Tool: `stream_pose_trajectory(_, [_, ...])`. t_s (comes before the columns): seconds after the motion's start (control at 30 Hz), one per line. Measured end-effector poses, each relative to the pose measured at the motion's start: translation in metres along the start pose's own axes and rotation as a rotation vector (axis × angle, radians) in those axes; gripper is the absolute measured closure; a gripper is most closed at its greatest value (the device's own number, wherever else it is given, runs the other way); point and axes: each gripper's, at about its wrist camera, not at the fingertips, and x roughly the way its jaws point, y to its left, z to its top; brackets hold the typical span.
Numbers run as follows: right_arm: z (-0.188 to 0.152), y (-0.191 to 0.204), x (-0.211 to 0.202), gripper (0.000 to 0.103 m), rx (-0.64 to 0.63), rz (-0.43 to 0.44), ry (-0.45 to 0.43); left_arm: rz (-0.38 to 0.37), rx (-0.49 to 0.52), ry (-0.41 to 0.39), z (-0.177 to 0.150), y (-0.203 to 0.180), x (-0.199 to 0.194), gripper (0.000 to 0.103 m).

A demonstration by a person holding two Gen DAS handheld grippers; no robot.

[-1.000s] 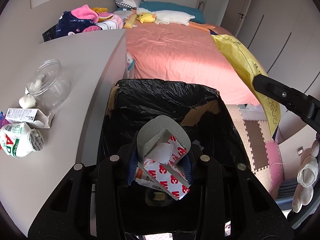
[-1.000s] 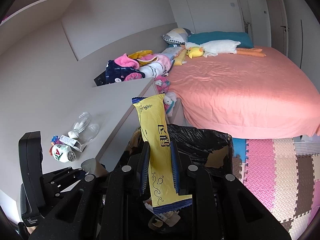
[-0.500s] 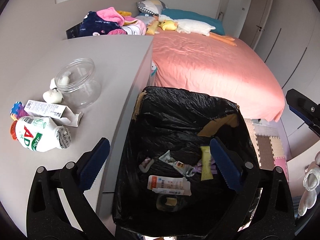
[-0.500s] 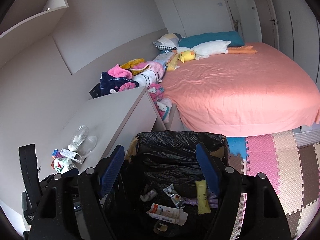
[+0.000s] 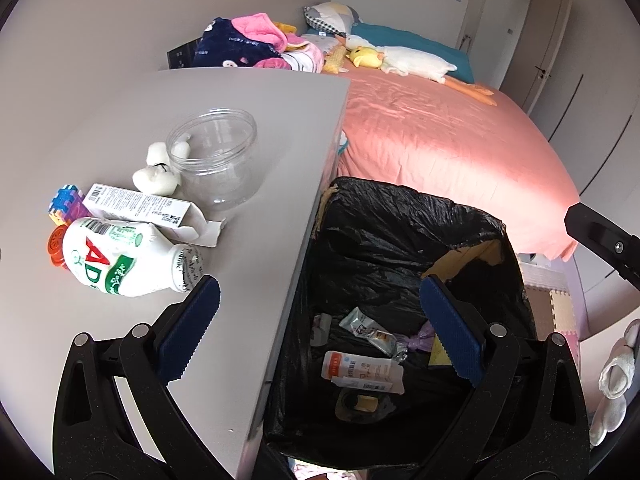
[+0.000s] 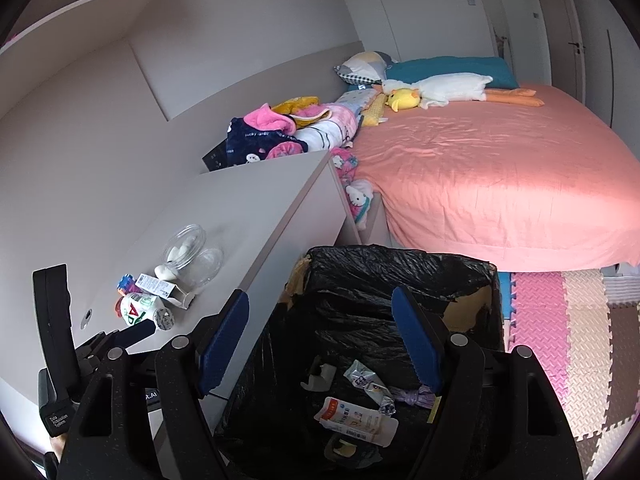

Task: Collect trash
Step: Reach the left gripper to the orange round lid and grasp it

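Observation:
A bin lined with a black bag (image 5: 404, 240) (image 6: 400, 276) stands beside a grey desk (image 5: 132, 92) (image 6: 256, 200). Several wrappers and a white carton (image 5: 360, 368) (image 6: 356, 420) lie at its bottom. My left gripper (image 5: 320, 320) is open and empty above the bin's left rim and the desk edge. My right gripper (image 6: 328, 336) is open and empty above the bin. On the desk lie a white AD bottle (image 5: 120, 264) (image 6: 140, 312), an opened white box (image 5: 140, 208) (image 6: 160, 286) and a clear jar (image 5: 216, 156) (image 6: 192, 256).
A small coloured block toy (image 5: 64, 204) and a white lump (image 5: 156, 176) lie by the jar. A bed with a pink cover (image 5: 440, 148) (image 6: 500, 176) stands behind the bin, with clothes and plush toys at its head. Foam floor mats (image 6: 560, 320) lie to the right.
Both grippers opened and let go: the crumpled paper and the yellow wrapper dropped into the bin. The left gripper has since shifted left toward the desk.

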Motion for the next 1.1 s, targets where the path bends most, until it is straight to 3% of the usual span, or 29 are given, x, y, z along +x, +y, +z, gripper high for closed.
stream_pose_trajectory(1.1, [0.004, 0.121, 0.094, 0.029, -0.118, 0.066, 0.129, 0.141, -0.202, -0.030, 0.004, 0.166, -0.012, 0.006])
